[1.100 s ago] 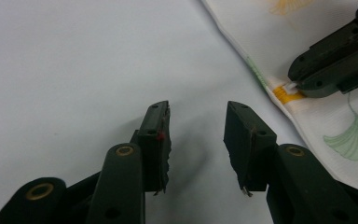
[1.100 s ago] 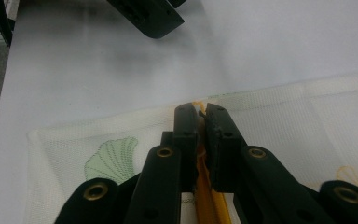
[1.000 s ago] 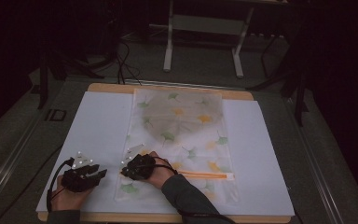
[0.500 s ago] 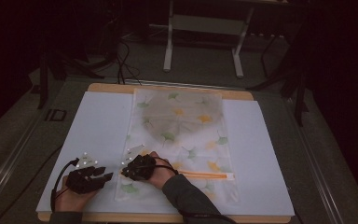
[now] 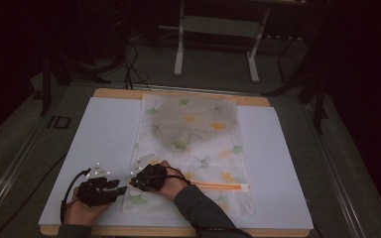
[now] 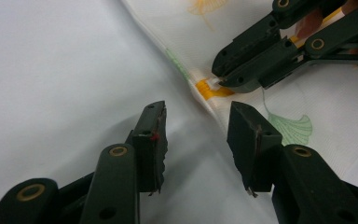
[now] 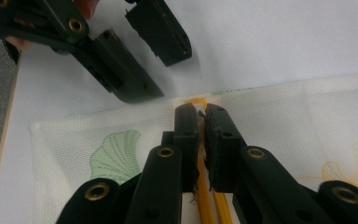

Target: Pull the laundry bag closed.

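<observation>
A translucent white mesh bag printed with green and yellow ginkgo leaves [image 5: 193,148] lay lengthwise down the middle of the white table sheet [image 5: 94,144], its orange zipper [image 5: 218,186] running across the near end. The right gripper [image 7: 200,112] was pressed together, pinching the zipper's left end at the bag's near left edge. The left gripper [image 6: 196,126], its jaws just spread with nothing between them, hovered just left of that edge (over bare sheet). Grey metal stand legs [image 5: 216,44] stood on the floor beyond the table's far edge.

A dim lab: white work table [image 5: 99,148], metal stand legs [image 5: 218,44], floor cables [image 5: 131,59]
</observation>
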A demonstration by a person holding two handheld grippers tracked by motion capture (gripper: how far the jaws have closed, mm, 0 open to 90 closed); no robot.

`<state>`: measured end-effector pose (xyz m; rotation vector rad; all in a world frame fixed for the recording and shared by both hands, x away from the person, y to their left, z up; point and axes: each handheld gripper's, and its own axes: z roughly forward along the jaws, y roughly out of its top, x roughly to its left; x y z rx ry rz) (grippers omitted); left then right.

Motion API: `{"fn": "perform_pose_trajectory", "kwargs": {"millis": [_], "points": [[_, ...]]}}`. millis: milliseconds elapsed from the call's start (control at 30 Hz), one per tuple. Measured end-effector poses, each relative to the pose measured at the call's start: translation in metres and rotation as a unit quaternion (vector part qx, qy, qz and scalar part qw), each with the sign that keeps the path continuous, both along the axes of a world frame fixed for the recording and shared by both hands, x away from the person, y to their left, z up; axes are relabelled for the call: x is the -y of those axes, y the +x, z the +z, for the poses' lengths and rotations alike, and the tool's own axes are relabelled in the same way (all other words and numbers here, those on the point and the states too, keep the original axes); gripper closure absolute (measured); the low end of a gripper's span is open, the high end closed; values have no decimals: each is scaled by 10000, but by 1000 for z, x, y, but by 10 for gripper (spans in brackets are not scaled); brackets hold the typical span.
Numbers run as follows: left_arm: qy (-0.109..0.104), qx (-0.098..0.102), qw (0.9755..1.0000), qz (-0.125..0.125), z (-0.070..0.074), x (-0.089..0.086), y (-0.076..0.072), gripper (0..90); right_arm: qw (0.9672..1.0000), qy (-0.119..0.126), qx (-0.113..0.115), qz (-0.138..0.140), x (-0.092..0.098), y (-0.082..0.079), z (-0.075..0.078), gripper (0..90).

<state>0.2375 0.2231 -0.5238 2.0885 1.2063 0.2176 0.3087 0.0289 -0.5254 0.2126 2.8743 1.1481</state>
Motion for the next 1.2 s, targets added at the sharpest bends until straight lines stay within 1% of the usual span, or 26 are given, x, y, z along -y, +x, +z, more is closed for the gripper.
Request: {"fn": "perform_pose_trajectory", "kwargs": {"millis": [100, 133, 167, 200, 233, 333, 433, 533, 600, 833, 933, 1200], "points": [[-170, -102, 9998, -34, -1, 1, 2, 571, 10000, -22, 46, -4, 1, -1, 1, 842], [-170, -102, 9998, -34, -1, 1, 2, 571, 10000, -23, 53, -12, 1, -1, 1, 842], [-317, -174, 9993, -38, -2, 0, 3, 571, 10000, -17, 59, -3, 2, -1, 1, 842], [-317, -174, 9993, -38, -2, 0, 3, 571, 10000, -17, 56, -14, 2, -1, 2, 842], [-409, -207, 9989, -46, -3, 0, 4, 571, 10000, -21, 61, -18, 2, -1, 2, 842], [-490, -201, 9986, -80, -1, 1, 4, 571, 10000, -40, 87, -21, 3, -1, 3, 842], [-476, -189, 9986, -104, 0, 2, 3, 571, 9999, -42, 97, -14, 3, -1, 3, 842], [-413, -243, 9987, -148, -1, 5, 4, 571, 9999, -32, 113, -22, 4, -1, 5, 842], [-410, -265, 9987, -164, -3, 6, 5, 571, 9999, -17, 134, -12, 5, -1, 6, 842], [-484, -386, 9978, -220, -8, 11, 13, 581, 9998, -17, 181, -15, 7, -3, 9, 842], [-527, -453, 9971, -316, -9, 13, 15, 606, 9998, -14, 208, 5, 8, -3, 10, 842], [-615, -574, 9956, -423, -11, 17, 19, 698, 9997, -17, 246, 24, 9, -3, 15, 842]]}}
